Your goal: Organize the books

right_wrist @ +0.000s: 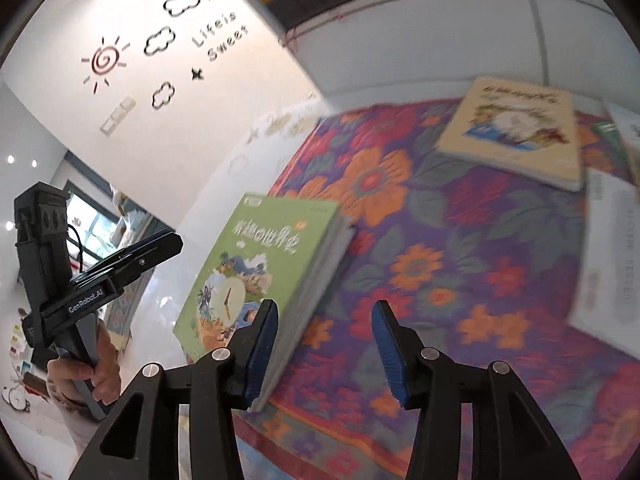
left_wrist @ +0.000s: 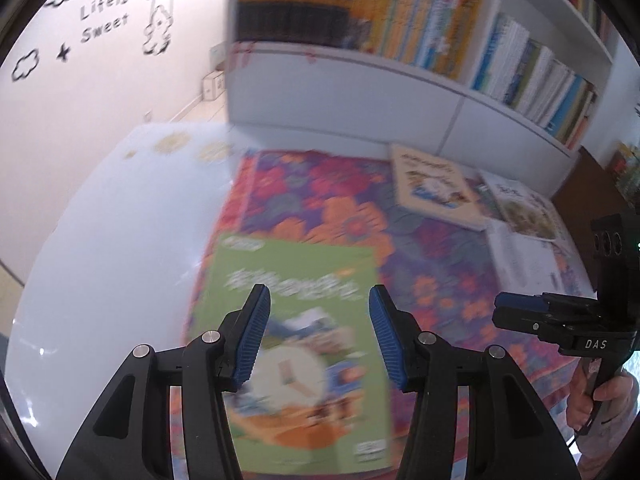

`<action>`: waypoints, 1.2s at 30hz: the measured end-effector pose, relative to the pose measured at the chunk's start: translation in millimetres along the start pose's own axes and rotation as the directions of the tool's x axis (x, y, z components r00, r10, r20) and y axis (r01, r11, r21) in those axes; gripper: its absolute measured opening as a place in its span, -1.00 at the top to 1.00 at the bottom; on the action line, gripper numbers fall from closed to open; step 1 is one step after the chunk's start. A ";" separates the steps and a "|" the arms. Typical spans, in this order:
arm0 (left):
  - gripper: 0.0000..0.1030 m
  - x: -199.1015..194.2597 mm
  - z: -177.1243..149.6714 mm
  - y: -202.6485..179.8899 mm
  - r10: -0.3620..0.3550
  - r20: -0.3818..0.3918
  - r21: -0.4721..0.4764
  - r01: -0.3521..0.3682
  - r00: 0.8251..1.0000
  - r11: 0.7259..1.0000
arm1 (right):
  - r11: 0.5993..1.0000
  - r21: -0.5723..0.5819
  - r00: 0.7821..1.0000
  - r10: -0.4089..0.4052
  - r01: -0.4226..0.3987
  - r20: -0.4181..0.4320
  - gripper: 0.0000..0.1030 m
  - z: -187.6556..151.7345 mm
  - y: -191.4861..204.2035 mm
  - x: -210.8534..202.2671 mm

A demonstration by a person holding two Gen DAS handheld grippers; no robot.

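Observation:
A green book [left_wrist: 296, 264] with a clock picture lies flat on the flowered cloth [left_wrist: 340, 200], at its left edge. My left gripper [left_wrist: 318, 300] hovers open above the book, with its blue pads clear of the cover. In the right wrist view the same green book [right_wrist: 256, 264] lies just left of my right gripper [right_wrist: 326, 312], which is open over the cloth [right_wrist: 420, 240] with nothing between its pads. Each gripper shows in the other's view: the right gripper [left_wrist: 520, 308] at the right edge, the left gripper [right_wrist: 160, 244] at the left, each in a person's hand.
A beige picture book [left_wrist: 432, 184] [right_wrist: 516, 128] lies at the cloth's far side, with a white book [left_wrist: 520, 256] [right_wrist: 608, 256] and another book [left_wrist: 520, 208] to its right. A white bookshelf [left_wrist: 400, 80] full of upright books stands behind. The white tabletop [left_wrist: 120, 220] extends to the left.

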State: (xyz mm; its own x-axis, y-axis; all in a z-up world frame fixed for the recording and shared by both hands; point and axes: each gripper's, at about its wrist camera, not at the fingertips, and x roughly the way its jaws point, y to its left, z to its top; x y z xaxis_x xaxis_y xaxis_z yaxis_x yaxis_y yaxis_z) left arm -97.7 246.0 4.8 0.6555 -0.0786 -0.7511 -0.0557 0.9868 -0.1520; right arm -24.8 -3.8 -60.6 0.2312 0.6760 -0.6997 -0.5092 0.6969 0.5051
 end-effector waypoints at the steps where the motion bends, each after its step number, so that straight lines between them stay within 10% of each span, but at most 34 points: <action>1: 0.05 0.9 5.2 -13.8 -0.010 0.005 0.012 0.009 1.000 1.000 | 1.000 0.002 1.000 -0.013 0.013 0.021 0.07 0.5 -9.1 -14.8; 16: 0.05 115.6 25.5 -214.0 -0.184 -0.061 0.085 0.189 0.981 0.978 | 0.956 0.253 0.958 -0.204 0.151 0.201 0.04 -13.7 -203.1 -178.1; 27: 0.05 210.7 6.4 -265.2 -0.158 -0.239 0.078 0.181 0.958 0.980 | 0.887 0.414 0.951 -0.280 0.204 0.132 0.04 -14.8 -323.7 -176.0; 36: -0.04 207.4 -5.9 -291.3 -0.129 -0.250 0.186 0.178 0.960 0.966 | 0.898 0.371 0.956 -0.284 0.239 0.073 -0.13 -12.0 -318.8 -141.3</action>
State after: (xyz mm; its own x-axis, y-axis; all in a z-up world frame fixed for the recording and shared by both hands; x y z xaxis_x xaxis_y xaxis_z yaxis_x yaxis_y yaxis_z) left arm 50.1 -58.6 -110.5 0.4478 -0.2377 -0.8620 0.2029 0.9659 -0.1610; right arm 95.0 -324.4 -128.8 0.4262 0.4654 -0.7757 -0.0945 0.8757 0.4735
